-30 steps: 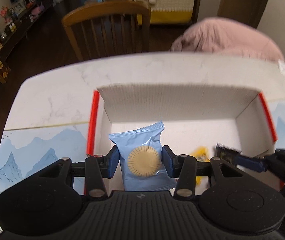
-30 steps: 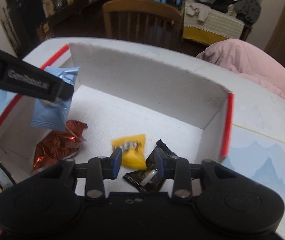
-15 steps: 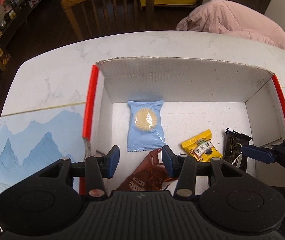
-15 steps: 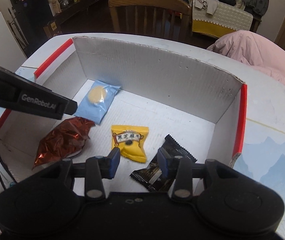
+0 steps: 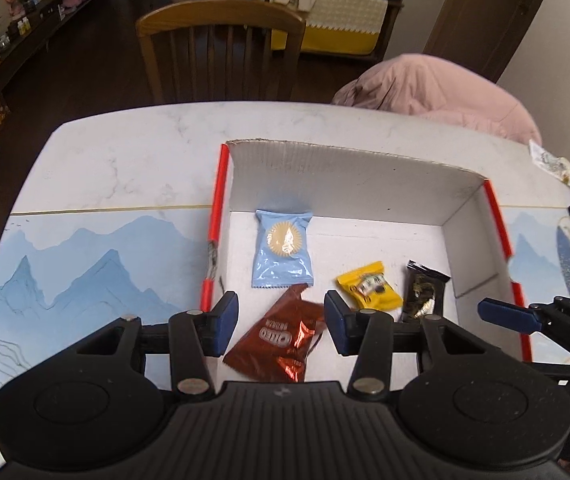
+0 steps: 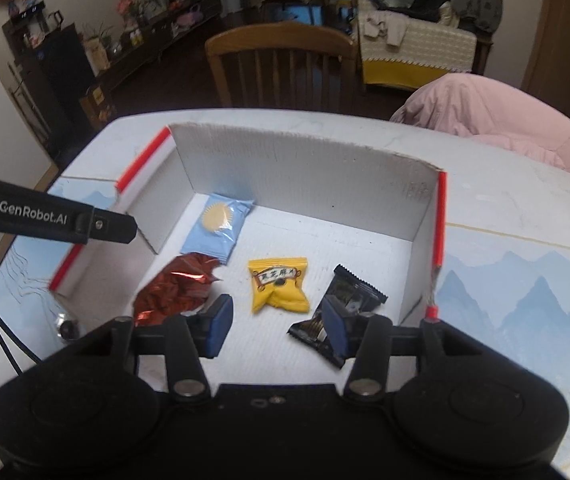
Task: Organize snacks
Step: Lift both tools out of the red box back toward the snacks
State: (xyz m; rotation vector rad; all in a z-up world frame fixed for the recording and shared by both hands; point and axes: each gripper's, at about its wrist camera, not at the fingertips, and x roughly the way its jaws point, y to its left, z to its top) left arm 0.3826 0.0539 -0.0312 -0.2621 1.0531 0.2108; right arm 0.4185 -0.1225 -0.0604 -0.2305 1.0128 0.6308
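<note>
While both my grippers hang over the white box [image 5: 349, 172], four snacks lie inside it: one blue packet [image 5: 283, 254] beyond my left gripper [image 5: 281, 322], whose jaws stand apart, empty; one brown Oreo packet [image 5: 281, 338] under them; one yellow candy [image 6: 279, 286] and one black packet [image 6: 345, 300] beyond my right gripper [image 6: 277, 326], jaws just widened, empty.

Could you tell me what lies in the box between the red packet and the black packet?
The yellow packet lies between the red packet and the black packet, apart from both; the right wrist view shows it best.
</note>
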